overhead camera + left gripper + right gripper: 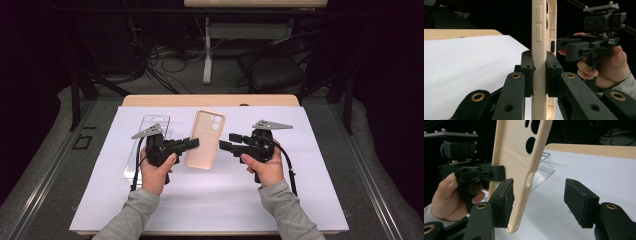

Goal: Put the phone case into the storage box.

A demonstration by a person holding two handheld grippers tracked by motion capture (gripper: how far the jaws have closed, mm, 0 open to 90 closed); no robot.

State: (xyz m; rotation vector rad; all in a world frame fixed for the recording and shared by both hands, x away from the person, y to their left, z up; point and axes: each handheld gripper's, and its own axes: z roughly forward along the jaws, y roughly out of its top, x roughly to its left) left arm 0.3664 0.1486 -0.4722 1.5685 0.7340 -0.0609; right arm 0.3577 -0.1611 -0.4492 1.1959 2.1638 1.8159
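Beige phone case [539, 50] upright, camera cutouts; left gripper [539, 72] clamps it, right gripper [544, 202] agape

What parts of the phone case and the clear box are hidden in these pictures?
- Phone case: its left edge, high view, hidden under the left gripper.
- Phone case top and bottom: left gripper view, cut off by the frame edges.
- Clear box: near half, high view, hidden behind the left gripper and hand.

Matt beige plastic phone case [205, 138]; clear glossy tray [147, 145] (plastic); wooden table [210, 100].
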